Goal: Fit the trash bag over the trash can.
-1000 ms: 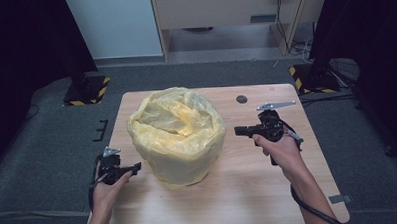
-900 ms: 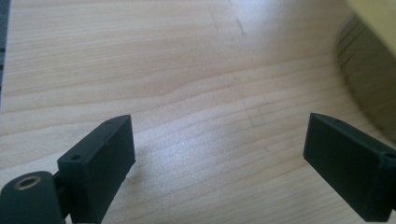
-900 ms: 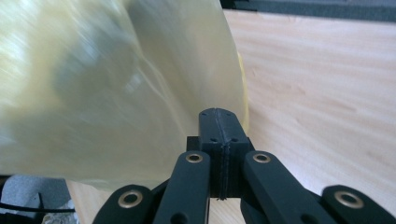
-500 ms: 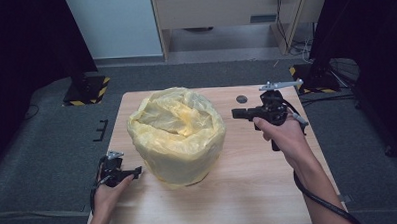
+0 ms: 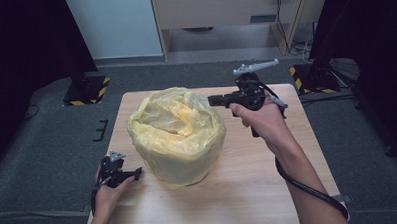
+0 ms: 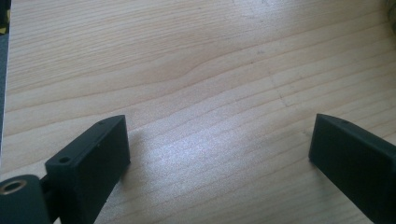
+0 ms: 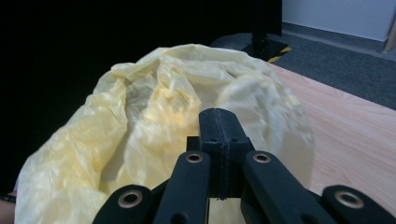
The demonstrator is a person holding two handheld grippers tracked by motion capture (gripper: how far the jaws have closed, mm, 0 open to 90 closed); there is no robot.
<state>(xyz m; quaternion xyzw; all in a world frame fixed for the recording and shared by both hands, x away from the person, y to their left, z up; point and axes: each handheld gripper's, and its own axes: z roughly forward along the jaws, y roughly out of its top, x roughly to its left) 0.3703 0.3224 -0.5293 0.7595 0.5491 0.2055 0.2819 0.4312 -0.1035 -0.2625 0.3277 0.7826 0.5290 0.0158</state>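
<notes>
I see a bin lined with a yellow bag [image 5: 177,135] standing mid-bench [image 5: 269,189], the bag folded over its rim and down its sides. My left gripper [image 5: 133,173] sits low at the near left corner of the bench, just left of the bag's base and apart from it; in the left gripper view its jaws are spread wide over bare wood, nothing between them. My right gripper [image 5: 213,99] is raised at the far right of the bag, pointing left at the bag's upper rim. In the right gripper view its jaws are pressed together, nothing held, with the bag [image 7: 187,112] close ahead.
</notes>
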